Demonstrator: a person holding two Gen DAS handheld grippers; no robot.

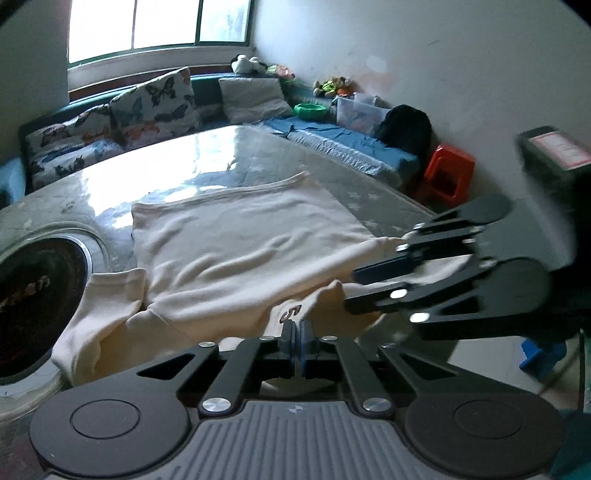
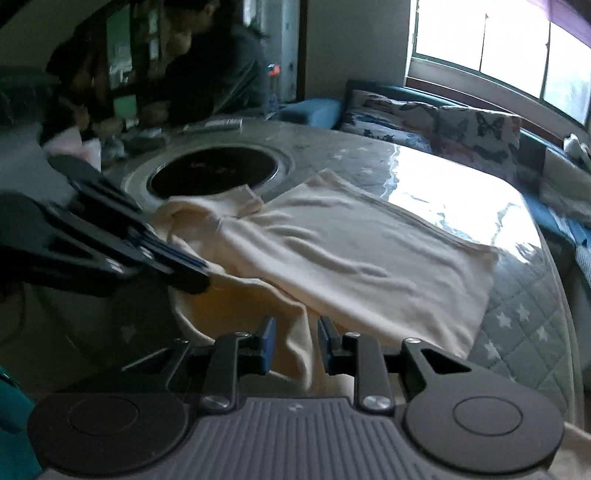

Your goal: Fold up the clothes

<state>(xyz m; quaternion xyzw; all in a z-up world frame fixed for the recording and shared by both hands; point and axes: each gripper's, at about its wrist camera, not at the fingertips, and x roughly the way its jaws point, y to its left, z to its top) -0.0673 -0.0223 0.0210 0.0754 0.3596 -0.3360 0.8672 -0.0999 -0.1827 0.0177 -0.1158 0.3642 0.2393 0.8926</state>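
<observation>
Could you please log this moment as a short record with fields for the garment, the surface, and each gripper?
garment: cream shirt, spread flat, near edge lifted
surface: quilted star-pattern table with a round black cooktop
left gripper: shut on the cream shirt's near edge
right gripper: open, fabric hangs between its fingers
sleeve: one sleeve lies beside the cooktop
background: butterfly cushions, red stool

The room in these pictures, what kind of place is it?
Probably a home living or dining room: a bench sofa with butterfly cushions under a window, soft toys on it, and a table with a round built-in cooktop.
</observation>
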